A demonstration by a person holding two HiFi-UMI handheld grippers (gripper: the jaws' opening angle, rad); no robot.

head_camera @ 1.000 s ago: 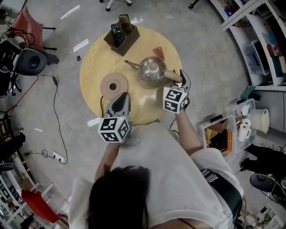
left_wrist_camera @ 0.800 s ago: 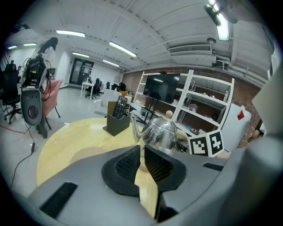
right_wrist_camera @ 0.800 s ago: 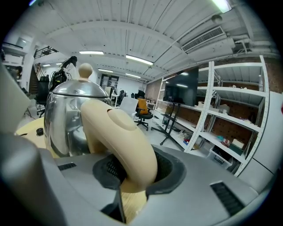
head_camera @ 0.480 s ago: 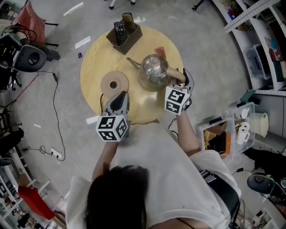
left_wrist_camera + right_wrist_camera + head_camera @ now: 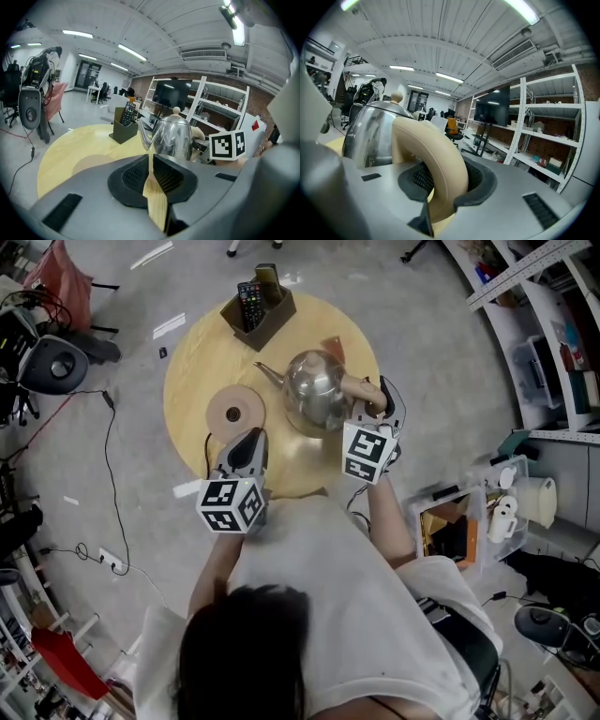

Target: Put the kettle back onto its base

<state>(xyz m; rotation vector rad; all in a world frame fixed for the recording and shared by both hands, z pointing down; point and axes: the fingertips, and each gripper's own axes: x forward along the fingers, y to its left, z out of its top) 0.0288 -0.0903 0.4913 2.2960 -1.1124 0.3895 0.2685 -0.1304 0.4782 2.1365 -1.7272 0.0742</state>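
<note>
Round wooden bench (image 5: 197,352) on grey floor, viewed from above. Right of centre, steel kettle (image 5: 314,390): spout toward upper left, beige handle (image 5: 358,387) to the right. At that handle, tips of right hand-held gripper (image 5: 377,411), marker cube nearest the body. Left of the kettle, near but apart from it, flat round base (image 5: 236,412). Just below the base, left hand-held gripper (image 5: 247,442). At the far edge, dark holder (image 5: 272,317) with remote (image 5: 248,306). On the floor at left, black cable (image 5: 111,456)

kettle handle (image 5: 359,388) partly hidden behind right tongs (image 5: 377,410) (head view), remote (image 5: 248,306) buttons too small to read
</note>
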